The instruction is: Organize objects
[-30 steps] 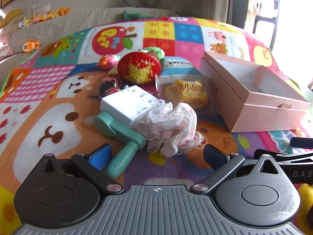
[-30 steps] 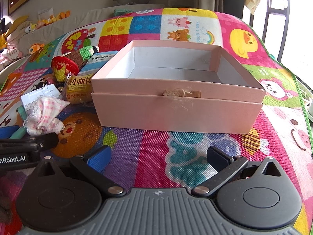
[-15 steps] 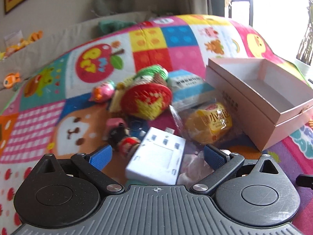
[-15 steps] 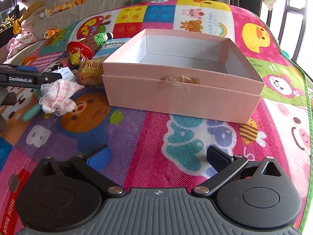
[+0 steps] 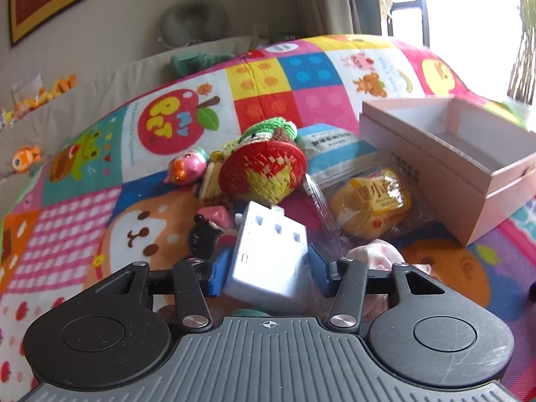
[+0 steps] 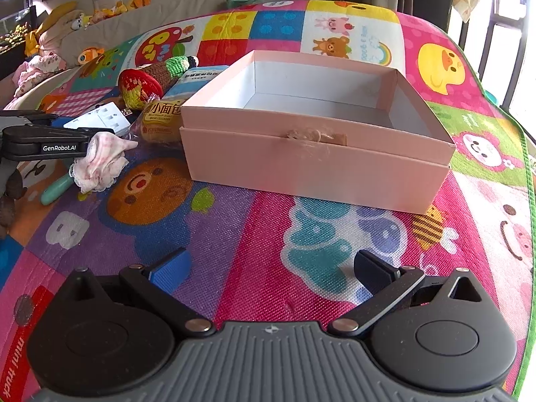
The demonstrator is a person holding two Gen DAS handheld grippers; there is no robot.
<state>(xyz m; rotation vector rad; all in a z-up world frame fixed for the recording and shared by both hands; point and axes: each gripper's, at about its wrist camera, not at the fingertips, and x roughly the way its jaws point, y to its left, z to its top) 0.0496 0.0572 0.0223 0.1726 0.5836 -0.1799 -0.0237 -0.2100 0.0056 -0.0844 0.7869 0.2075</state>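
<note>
A white socket block [image 5: 268, 261] sits between the blue pads of my left gripper [image 5: 268, 273], whose jaws are closing. Both pads touch its sides, and the block stands tilted off the play mat. The right wrist view shows the same block [image 6: 100, 119] at the far left. An open pink box [image 6: 315, 167] with nothing inside stands in the middle of the mat; it is also seen at the right as the pink box [image 5: 435, 174]. My right gripper [image 6: 271, 264] is open above the mat in front of the box, with nothing between its fingers.
Crowded around the block are a red-and-yellow woven toy [image 5: 264, 174], a green crocheted doll [image 5: 271, 130], a pink duck toy [image 5: 186, 169], a bagged bun [image 5: 372, 201], a pink lace cloth [image 5: 375, 254] and a teal handle [image 6: 57, 187]. The mat curves down at its edges.
My left gripper moved forward over the lace cloth and teal handle to the white block, and its jaws closed from wide open onto the block's sides. The right gripper has stayed where it was.
</note>
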